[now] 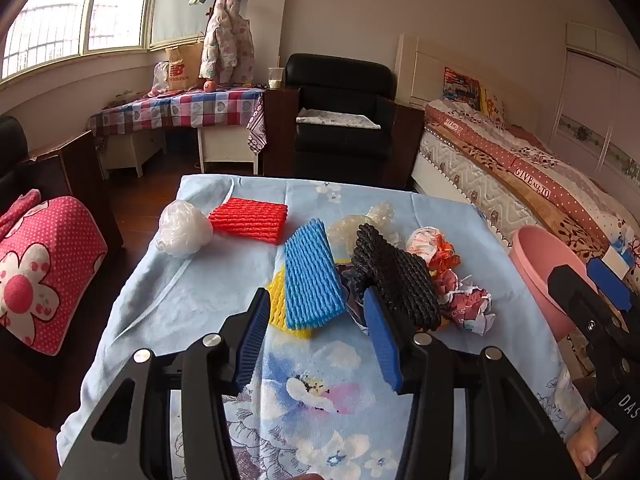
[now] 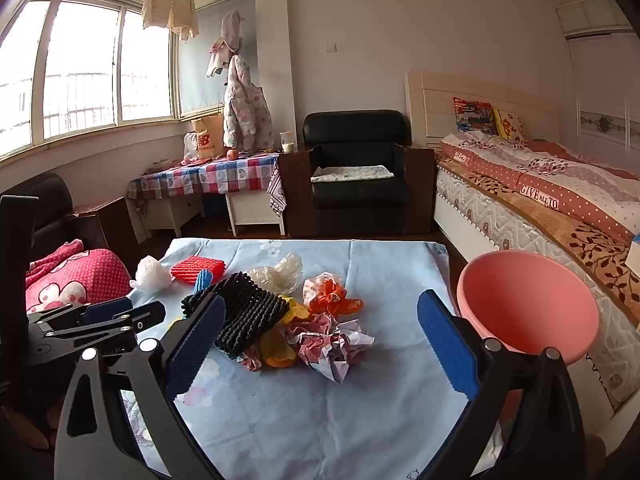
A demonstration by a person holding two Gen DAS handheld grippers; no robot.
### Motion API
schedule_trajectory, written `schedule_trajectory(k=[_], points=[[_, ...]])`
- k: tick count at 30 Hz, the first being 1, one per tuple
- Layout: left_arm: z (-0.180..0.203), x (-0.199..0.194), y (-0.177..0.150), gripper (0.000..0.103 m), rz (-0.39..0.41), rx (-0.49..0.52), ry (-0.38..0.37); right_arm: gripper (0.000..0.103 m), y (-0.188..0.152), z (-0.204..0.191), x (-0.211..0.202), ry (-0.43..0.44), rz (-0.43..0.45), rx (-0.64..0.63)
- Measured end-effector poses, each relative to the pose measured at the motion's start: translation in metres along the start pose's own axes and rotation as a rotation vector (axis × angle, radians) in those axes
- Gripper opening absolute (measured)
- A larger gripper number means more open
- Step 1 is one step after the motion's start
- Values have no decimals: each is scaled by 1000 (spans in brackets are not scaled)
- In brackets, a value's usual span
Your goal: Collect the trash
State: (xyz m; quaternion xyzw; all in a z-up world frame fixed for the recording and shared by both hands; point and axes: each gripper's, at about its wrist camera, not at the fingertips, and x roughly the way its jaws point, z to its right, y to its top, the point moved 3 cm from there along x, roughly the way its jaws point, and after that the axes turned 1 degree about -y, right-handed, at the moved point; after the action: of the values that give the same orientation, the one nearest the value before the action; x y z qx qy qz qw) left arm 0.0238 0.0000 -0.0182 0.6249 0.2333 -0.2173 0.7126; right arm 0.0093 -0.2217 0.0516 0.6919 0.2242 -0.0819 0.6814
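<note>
Left gripper [image 1: 316, 336] gapes empty above the floral cloth [image 1: 192, 300], near the blue foam net [image 1: 312, 280]. Right gripper [image 2: 320, 344] spread wide, nothing held, crumpled paper [image 2: 332, 348] ahead, pink bin [image 2: 528, 300] at right.

The table wears a matt floral cotton cloth [image 2: 280, 420]. The red [image 1: 249, 220], blue [image 1: 312, 280] and black foam nets [image 2: 244, 316] look ribbed and soft, the paper wad [image 2: 332, 348] crumpled, the pink plastic bin [image 2: 528, 300] smooth.

Both tongs, left [image 1: 316, 336] and right [image 2: 320, 344], gape empty, tilted downward.
</note>
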Motion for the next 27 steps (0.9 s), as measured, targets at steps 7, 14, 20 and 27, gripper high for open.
schedule_trajectory(k=[7,14,20,27], points=[[0,0,0,48,2,2,2,97,0,0,-1,-5,3,-6],[0,0,0,48,1,2,0,89,0,-2,0,-6,3,-2],[0,0,0,48,1,2,3,52,-6,10,3,-5,-21,22],[0,-1,0,48,0,0,5,50,-5,11,9,-19,-39,47]])
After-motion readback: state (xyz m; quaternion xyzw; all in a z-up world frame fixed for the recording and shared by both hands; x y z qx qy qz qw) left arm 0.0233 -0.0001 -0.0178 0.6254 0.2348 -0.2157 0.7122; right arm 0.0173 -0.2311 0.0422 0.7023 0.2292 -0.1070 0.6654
